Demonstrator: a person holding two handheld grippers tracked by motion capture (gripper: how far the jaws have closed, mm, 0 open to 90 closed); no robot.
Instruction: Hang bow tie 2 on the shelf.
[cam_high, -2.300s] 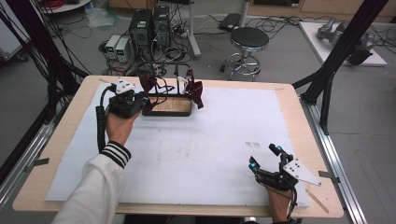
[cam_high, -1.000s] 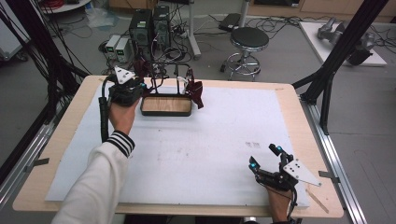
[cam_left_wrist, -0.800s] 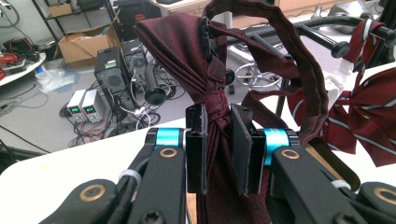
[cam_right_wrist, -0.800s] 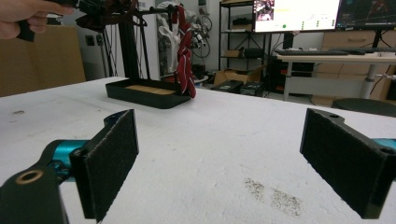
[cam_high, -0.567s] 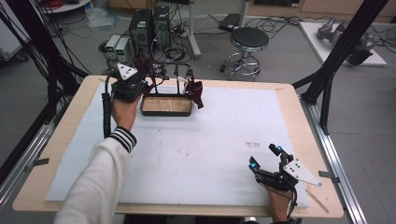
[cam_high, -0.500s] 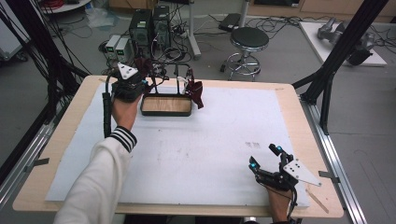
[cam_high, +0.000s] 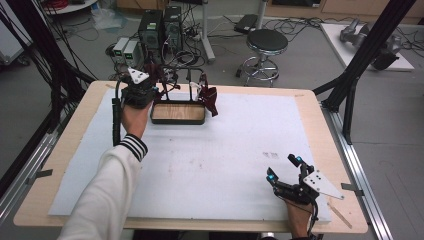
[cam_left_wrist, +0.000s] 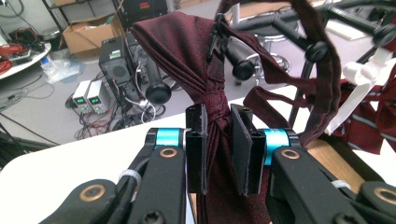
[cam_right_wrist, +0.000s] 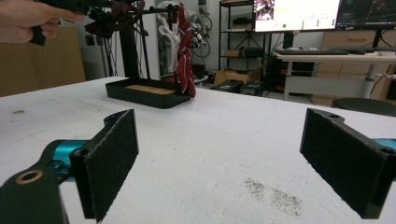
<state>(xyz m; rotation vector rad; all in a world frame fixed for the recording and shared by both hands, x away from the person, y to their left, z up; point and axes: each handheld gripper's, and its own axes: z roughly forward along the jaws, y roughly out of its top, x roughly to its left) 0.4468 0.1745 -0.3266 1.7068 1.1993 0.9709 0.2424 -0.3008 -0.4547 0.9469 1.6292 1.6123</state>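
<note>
A dark red tie (cam_left_wrist: 177, 51) hangs from a black rack (cam_high: 192, 80) that stands over a black tray with a wooden floor (cam_high: 178, 113) at the table's far left. My left gripper (cam_left_wrist: 219, 116) is shut on the tie's knot, at the rack's left end (cam_high: 152, 87). A red-and-white striped tie (cam_high: 209, 97) hangs at the rack's right end (cam_right_wrist: 183, 60). My right gripper (cam_high: 284, 169) rests on the white sheet near the front right edge, its pads (cam_right_wrist: 112, 154) wide open with nothing between them.
A white sheet (cam_high: 225, 150) covers the wooden table. Behind the table stand computer boxes with cables (cam_high: 160, 25) and a round stool (cam_high: 267, 42). Black frame posts (cam_high: 350, 95) rise at the table's right side.
My left hand has shifted a little away from me, up to the rack's left end. The right gripper has stayed where it was.
</note>
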